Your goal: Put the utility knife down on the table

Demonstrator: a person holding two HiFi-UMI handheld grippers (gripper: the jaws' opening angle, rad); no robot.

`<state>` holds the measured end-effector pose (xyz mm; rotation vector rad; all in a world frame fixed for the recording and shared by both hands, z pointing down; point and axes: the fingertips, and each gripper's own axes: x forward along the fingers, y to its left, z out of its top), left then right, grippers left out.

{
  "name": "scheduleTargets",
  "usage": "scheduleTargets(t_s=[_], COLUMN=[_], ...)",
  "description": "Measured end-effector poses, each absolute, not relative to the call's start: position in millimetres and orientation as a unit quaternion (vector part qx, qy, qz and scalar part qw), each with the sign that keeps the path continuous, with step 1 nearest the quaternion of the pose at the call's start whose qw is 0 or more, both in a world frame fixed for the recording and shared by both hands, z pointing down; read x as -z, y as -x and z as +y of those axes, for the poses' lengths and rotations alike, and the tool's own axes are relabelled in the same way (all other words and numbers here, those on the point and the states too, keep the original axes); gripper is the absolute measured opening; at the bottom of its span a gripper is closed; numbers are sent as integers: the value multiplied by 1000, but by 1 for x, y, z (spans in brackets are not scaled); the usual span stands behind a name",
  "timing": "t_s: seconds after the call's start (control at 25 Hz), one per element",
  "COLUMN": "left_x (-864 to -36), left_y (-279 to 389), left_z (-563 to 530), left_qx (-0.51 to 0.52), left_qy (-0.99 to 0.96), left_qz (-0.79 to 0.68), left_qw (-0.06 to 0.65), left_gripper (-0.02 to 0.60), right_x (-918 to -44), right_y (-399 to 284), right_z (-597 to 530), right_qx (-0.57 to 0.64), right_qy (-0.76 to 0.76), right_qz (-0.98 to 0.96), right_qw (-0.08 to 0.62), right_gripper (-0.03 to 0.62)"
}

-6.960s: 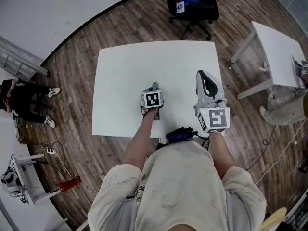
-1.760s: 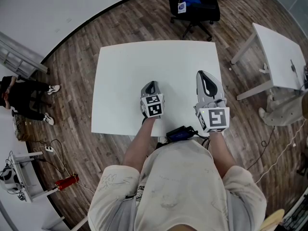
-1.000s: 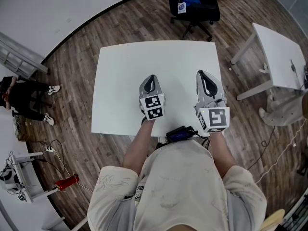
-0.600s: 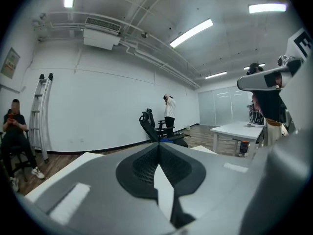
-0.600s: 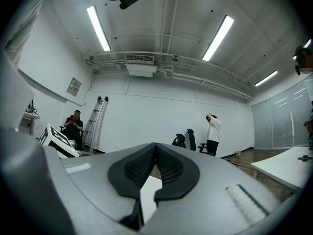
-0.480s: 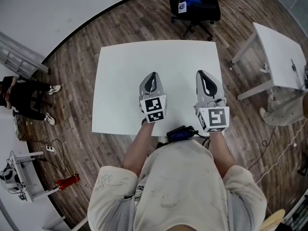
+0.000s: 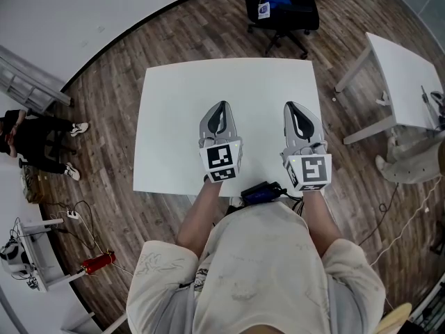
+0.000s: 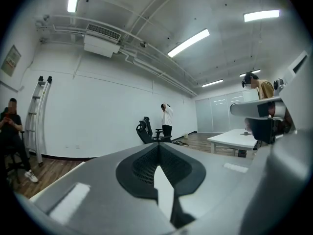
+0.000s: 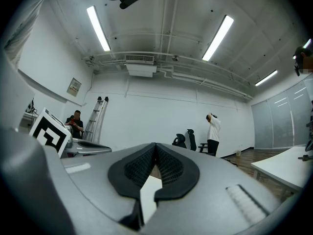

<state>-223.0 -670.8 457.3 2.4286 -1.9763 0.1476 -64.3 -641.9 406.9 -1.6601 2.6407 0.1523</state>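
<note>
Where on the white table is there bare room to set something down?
Bare: the far half of the table beyond both grippers, the strip outside the left gripper, and the gap between it and the right gripper. Crowded: the near edge, by the dark device.

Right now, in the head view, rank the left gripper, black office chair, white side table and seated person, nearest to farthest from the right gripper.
1. left gripper, alongside, on the left.
2. black office chair, straight ahead, and white side table, to the right: too close to call.
3. seated person, far left.
</note>
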Motion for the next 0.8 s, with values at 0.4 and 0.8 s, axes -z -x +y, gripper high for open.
scheduleTargets(t_s=[0.4, 0.8], left_x=[-429, -398], left_y=[225, 234], left_z=[-656, -640], left_qx=[-29, -10], left_qy=[-775, -773], left_qz=[-631, -634], left_qw=[-13, -24], left_gripper=[18, 20], right_x=[-406, -390], right_y=[62, 65], right_z=[-640, -637], right_qx=[-52, -53], right_qy=[533, 532], right_qz=[845, 845], right_qw=[8, 12], right_gripper=[5, 5])
